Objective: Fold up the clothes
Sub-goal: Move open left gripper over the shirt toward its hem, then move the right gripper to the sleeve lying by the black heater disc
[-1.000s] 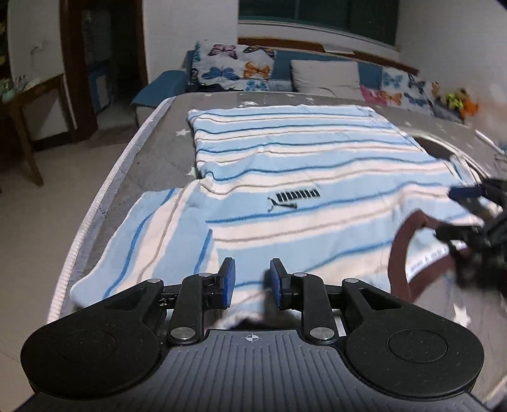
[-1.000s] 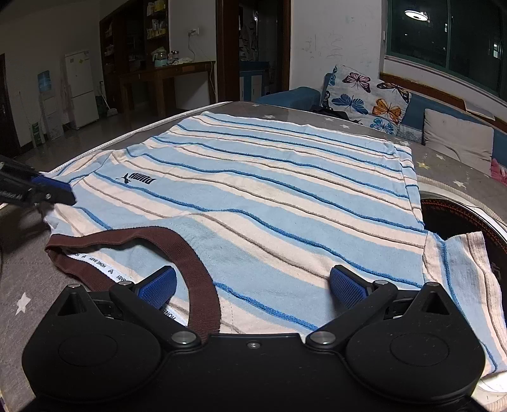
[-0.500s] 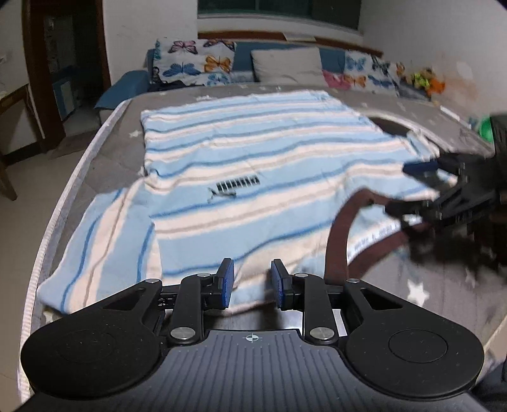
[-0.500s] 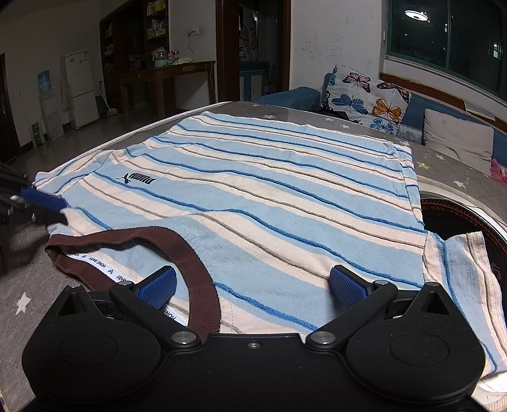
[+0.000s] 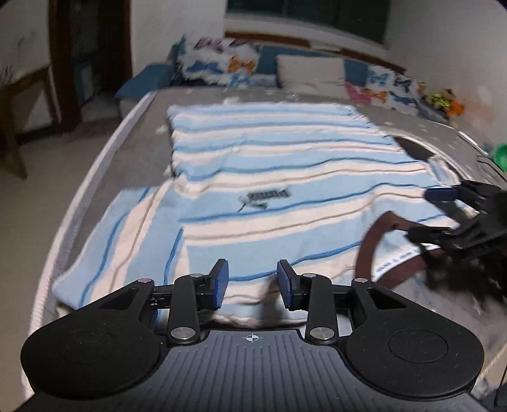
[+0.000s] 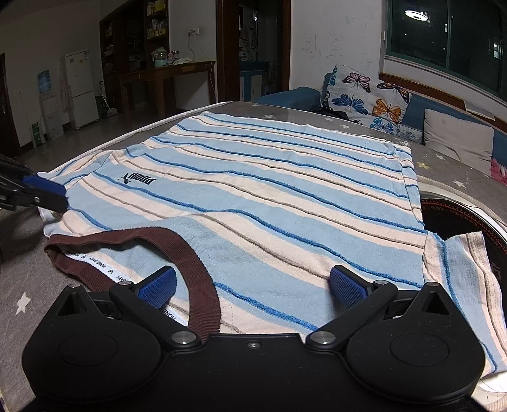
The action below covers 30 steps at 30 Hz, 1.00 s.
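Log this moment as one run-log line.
stage: pre-fold | striped shirt: flat on bed, brown collar nearest | left gripper: open at shoulder edge | right gripper: open wide beside collar | grasp: none

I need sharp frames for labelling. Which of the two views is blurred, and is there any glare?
Left wrist view: motion-blurred, the striped shirt and pillows smeared. Right wrist view: sharp, shirt logo readable; only a ceiling lamp reflected in the window, no glare on the cloth.

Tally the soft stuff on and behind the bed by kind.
Striped shirt: 1
Butterfly pillows: 2
Plain grey pillows: 1
Total: 4
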Motion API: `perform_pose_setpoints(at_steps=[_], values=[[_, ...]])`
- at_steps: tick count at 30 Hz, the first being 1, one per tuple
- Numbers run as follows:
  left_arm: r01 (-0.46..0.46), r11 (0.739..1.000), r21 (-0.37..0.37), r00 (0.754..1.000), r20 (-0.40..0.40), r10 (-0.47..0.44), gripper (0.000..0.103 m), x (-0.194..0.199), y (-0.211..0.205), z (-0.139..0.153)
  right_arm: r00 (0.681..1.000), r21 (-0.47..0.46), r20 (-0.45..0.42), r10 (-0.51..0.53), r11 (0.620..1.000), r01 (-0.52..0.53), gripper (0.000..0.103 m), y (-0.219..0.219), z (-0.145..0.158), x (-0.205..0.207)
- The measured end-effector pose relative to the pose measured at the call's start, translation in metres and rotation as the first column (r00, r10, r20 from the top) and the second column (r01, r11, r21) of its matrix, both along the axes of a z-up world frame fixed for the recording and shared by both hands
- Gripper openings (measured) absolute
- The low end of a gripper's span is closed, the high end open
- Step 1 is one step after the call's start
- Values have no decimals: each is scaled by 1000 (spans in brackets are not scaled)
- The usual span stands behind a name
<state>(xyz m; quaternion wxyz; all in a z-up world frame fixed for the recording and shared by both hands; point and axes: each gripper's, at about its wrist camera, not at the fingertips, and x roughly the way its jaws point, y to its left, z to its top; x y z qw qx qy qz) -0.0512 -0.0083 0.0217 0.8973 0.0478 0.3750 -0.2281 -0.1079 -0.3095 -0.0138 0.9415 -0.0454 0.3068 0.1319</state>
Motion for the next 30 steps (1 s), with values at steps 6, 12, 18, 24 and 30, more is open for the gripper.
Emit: perform_pose_setpoints(at_steps=[6, 12, 18, 24, 30], values=[[-20, 1000, -22, 1000, 16, 20, 34, 4, 6, 10, 1000, 0, 0, 0, 1000, 0, 103, 0, 0, 0], [-81, 993, -86, 996, 23, 83, 35, 36, 7, 17, 1000, 1, 0, 0, 1000, 0, 103, 0, 0, 0], [-137, 983, -126, 990, -56, 130, 35, 55, 15, 1, 1000, 3, -1, 0, 1000, 0, 103, 0, 1, 0], [-136, 985, -110, 991, -33, 133, 36, 50, 12, 0, 1000, 22, -4, -20, 1000, 20, 103, -13, 1, -2], [-128, 987, -100, 992, -27, 126, 36, 49, 11, 0, 994, 93, -29, -103, 990, 105, 103, -55, 6, -12]])
